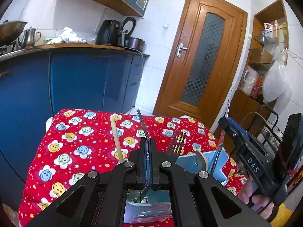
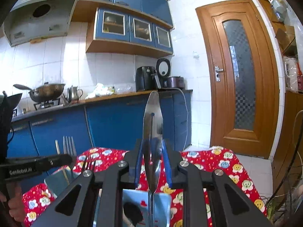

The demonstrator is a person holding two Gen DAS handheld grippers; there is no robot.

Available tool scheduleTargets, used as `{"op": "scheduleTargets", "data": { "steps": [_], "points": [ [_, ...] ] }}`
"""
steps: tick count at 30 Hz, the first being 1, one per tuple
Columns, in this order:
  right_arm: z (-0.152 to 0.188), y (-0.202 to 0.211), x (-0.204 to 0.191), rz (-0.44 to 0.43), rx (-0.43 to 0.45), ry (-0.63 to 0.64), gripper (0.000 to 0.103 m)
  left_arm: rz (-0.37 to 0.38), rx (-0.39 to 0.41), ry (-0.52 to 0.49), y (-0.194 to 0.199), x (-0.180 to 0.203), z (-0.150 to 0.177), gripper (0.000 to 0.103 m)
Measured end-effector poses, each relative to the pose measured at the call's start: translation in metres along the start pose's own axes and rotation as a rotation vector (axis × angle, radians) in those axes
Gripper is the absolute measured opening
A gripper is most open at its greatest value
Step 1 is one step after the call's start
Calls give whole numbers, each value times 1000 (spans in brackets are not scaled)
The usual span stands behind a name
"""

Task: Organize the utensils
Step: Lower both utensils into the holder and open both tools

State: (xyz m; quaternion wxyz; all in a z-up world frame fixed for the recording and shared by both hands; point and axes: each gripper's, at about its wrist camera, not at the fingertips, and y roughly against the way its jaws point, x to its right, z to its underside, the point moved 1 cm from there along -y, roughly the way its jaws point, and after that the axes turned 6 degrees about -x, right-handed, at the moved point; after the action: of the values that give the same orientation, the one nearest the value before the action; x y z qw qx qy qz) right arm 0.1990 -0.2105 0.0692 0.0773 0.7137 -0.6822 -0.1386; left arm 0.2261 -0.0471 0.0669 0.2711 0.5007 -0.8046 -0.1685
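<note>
Over the blue holder [image 2: 56,181] on the red-clothed tabletop [image 1: 75,141], the left tool [image 1: 148,147] pinches a thin knife [image 1: 142,123] and the right tool [image 2: 153,160] grips a spoon [image 2: 153,117]; both look midway into sorting, and next need lowering into compartments.

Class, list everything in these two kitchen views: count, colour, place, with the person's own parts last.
tablecloth: one, red with smiley flowers, foreground
holder: one, light blue, on the tablecloth
wooden stick: one, pale, standing in the holder
fork: at least one, steel, in the holder
spoon: one, steel, in the holder
thin strip: one, dark, in the left gripper
shiny utensil: one, steel, in the right gripper
wok: one, dark, on the stove
door: one, brown, far right
left gripper: one, black, shut on the thin strip
right gripper: one, black, shut on the shiny utensil
hands: two, one under each gripper
</note>
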Motion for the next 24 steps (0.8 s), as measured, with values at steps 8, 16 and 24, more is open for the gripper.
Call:
{"op": "scheduleTargets", "data": {
  "steps": [8,16,24],
  "points": [
    [2,8,-3,-48,-46,-22,39,3,-12,3,12,3,3,33],
    [-7,36,-6,-69,-30,-51,39,10,-1,-17,37,10,9,36],
    [-8,72,-8,-89,-52,-89,40,8,-7,-26,65,15,19,36]
  ]
}}
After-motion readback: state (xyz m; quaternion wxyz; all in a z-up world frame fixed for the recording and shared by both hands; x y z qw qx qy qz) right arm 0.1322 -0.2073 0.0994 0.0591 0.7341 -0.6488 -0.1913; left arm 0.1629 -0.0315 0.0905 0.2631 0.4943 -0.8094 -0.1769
